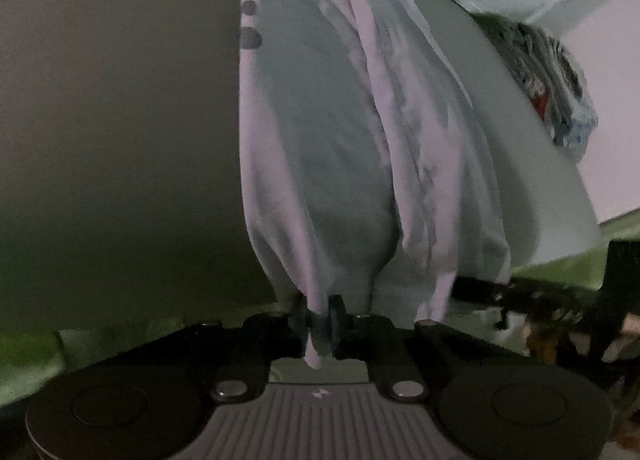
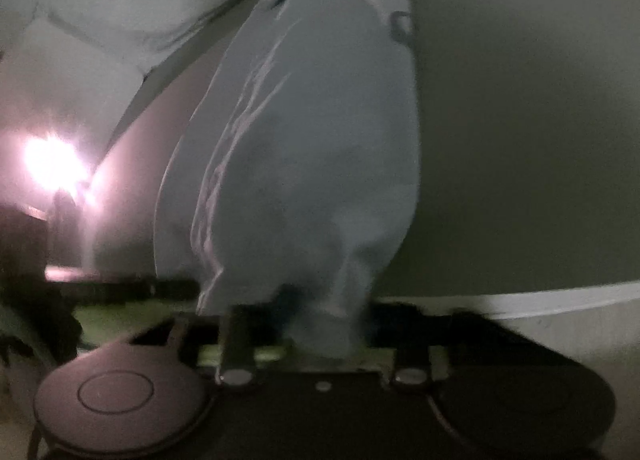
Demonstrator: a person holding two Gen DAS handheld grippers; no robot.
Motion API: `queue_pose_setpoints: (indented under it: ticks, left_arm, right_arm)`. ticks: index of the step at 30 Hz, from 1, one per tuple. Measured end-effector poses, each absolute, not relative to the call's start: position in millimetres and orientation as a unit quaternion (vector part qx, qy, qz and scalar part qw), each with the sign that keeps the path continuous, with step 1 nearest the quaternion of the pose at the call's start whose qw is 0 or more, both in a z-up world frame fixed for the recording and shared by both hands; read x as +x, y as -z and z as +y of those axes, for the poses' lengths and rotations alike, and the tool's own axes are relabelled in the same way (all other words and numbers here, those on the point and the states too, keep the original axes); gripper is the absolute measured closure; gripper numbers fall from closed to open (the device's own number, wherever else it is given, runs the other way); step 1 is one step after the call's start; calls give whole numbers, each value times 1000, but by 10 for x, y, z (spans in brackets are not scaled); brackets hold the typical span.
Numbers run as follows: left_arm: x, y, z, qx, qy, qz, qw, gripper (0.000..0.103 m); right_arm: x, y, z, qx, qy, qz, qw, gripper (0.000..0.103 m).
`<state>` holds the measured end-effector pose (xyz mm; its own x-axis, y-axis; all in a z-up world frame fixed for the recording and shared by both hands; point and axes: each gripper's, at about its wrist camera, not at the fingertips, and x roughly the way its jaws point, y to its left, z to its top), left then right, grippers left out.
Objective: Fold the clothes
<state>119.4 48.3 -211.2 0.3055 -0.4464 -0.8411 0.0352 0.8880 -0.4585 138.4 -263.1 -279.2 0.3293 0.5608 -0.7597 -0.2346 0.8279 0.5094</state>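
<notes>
1. Left wrist view: a pale shirt [image 1: 340,140] is lying stretched out along a grey table [image 1: 120,140], filling most of the frame.
2. A crumpled clothes pile [image 1: 548,88] is sitting off to the right, apart from the shirt.
3. Left hand-held gripper [image 1: 320,320] is pinching the shirt's near edge, pads squeezed tight on the fabric.
4. Right hand-held gripper [image 2: 316,320] is blurry, but it's clamping a bunch of the same shirt [image 2: 312,160].
</notes>
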Motion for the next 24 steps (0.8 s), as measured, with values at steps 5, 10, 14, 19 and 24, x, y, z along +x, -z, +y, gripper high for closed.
queue_pose_setpoints:
  ticks: [5,10,14,19,24]
  left_arm:
    - [1105,1958,614,-265,165,546,777,98]
    - [1025,1559,819,-387,199,464,772,98]
    - [1109,1421,925,-450,203,420,761,98]
    - [1386,1280,892,-473,206,397,759,98]
    - [1930,1179,880,-491,207,380,756,98]
  right_arm:
    - [1266,2604,-2760,199,-271,508,793,95]
    - [1132,2306,-3110,352,-259,465,770,96]
    - [1156,2058,-3300,421,-270,416,759,96]
    - [1392,1844,-3378,472,-278,372,749,96]
    - [1868,1639,-3324,470,-282,359,756,96]
